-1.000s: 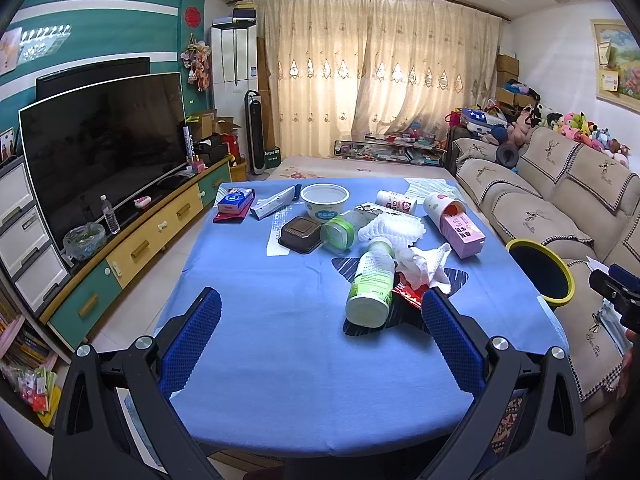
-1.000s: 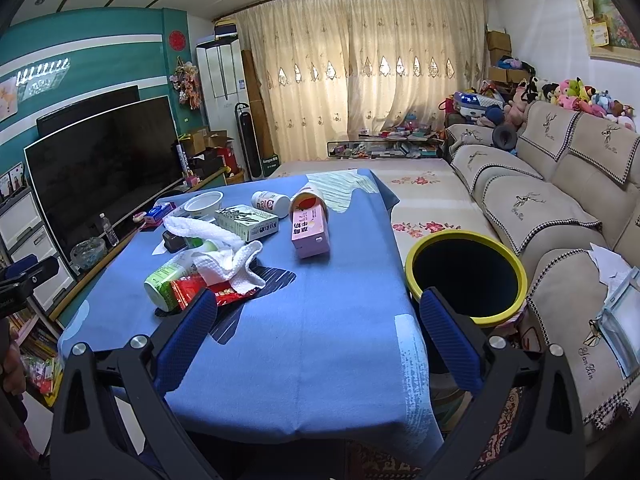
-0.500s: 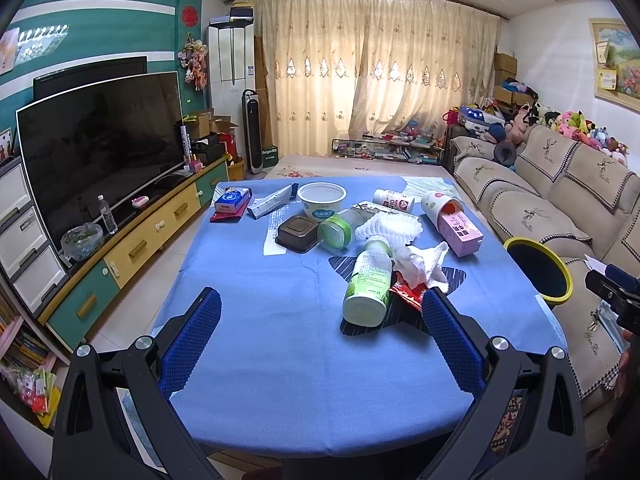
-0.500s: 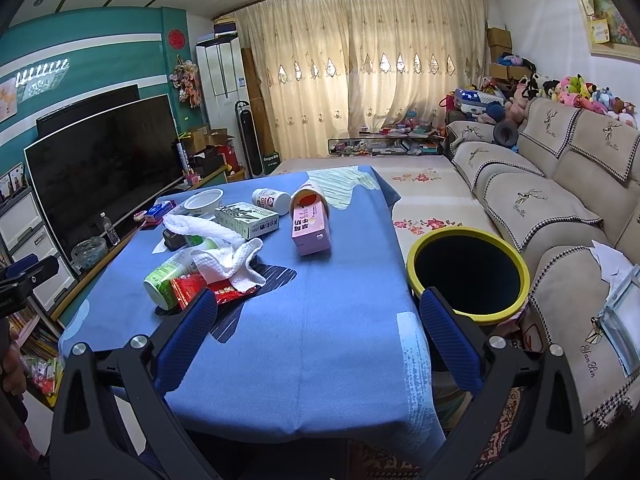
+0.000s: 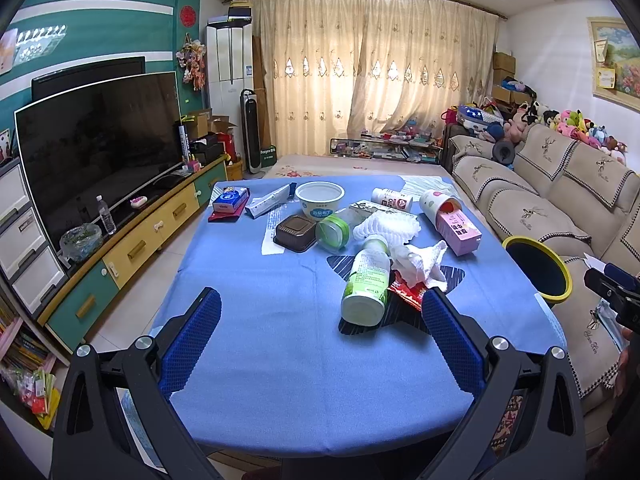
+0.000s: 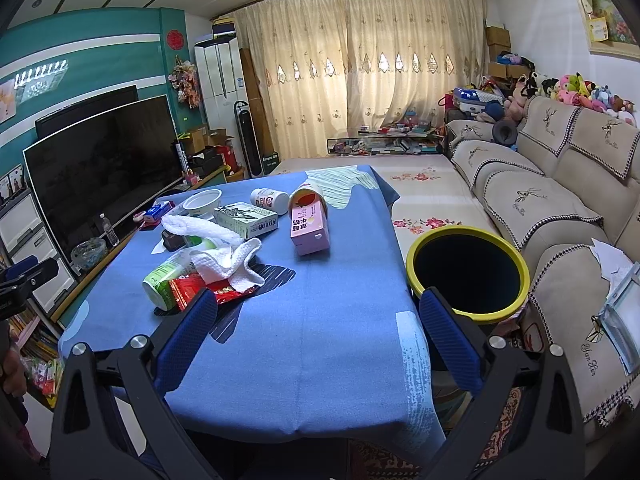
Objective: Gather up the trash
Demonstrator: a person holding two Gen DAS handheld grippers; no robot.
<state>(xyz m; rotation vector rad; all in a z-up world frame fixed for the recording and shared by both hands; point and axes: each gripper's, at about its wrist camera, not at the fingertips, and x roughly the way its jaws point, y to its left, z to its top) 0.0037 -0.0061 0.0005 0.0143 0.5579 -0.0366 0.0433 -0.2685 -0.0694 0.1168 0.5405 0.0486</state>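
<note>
Trash lies on a blue-clothed table [image 5: 260,320]: a green-white bottle [image 5: 367,280] on its side, a crumpled white tissue [image 5: 420,260], a red wrapper [image 5: 408,290], a pink milk carton [image 5: 458,232], a white bowl [image 5: 320,199] and a brown tray [image 5: 295,231]. A black bin with a yellow rim [image 6: 468,270] stands at the table's right side. My left gripper [image 5: 320,322] hangs open over the near table edge, short of the bottle. My right gripper [image 6: 318,318] is open too, between the red wrapper [image 6: 208,290] and the bin.
A beige sofa [image 6: 560,200] runs along the right, close behind the bin. A large TV [image 5: 100,148] on a low cabinet [image 5: 132,244] lines the left wall. A blue box [image 5: 230,199], a white jar [image 5: 390,200] and a green-white box [image 6: 246,220] lie further back on the table.
Both views have shifted only slightly; the left view has drifted a little relative to the table. Nothing on the table has moved and both grippers stay open.
</note>
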